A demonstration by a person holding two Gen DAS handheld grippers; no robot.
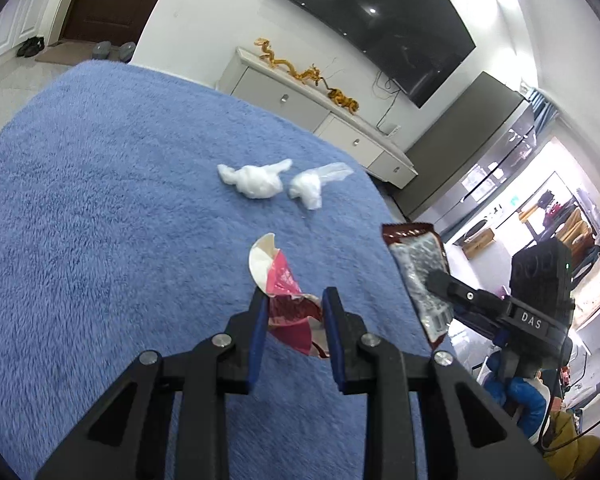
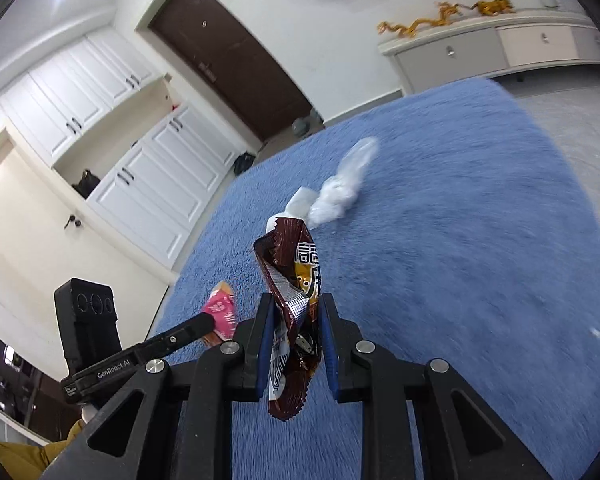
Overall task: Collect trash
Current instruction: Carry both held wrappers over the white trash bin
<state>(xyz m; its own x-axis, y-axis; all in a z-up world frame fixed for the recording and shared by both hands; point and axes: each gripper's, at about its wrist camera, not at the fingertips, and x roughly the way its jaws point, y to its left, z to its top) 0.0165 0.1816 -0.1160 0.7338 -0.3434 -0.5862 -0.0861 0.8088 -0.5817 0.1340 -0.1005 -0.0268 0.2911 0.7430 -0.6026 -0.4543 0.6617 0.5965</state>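
Both hands are mid-pickup: the left gripper (image 1: 295,309) pinches a pink wrapper (image 1: 288,300), the right gripper (image 2: 296,316) a brown wrapper (image 2: 294,304), both lifted off the blue blanket (image 1: 100,220). 2 white wads (image 1: 256,180) remain near its far edge; next, I judge, comes binning these wrappers.

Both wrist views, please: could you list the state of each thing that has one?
Left claw: shut on the pink wrapper.
Pink wrapper: crumpled, held.
Right claw: shut on the brown wrapper.
Brown wrapper: torn open, held upright.
Two white plastic wads: crumpled, lying loose on the blue blanket.
Brown door: closed.
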